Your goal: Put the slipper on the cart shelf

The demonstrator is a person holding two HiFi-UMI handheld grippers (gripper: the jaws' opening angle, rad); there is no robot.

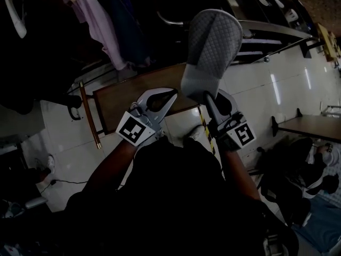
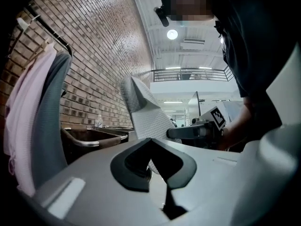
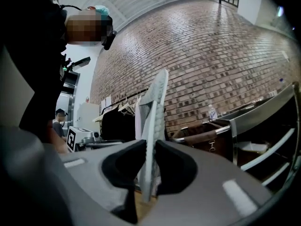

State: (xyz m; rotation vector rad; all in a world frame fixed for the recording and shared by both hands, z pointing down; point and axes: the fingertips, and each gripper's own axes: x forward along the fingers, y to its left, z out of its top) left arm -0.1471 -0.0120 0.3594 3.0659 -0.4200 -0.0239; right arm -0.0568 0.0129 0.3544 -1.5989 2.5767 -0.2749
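A grey slipper with a quilted sole is held up in the air, toe up, above the cart's brown wooden shelf. My right gripper is shut on its lower end. In the right gripper view the slipper stands edge-on between the dark pads of that gripper. My left gripper hangs just left of the slipper, shut on nothing, its tips meeting. From the left gripper view the slipper rises beyond the tips, with the right gripper beside it.
The cart has metal rails and stands before a brick wall. Clothes hang on a rack at left, among them a pink garment. A wooden stick leans beside the cart. A table and a seated person are at right.
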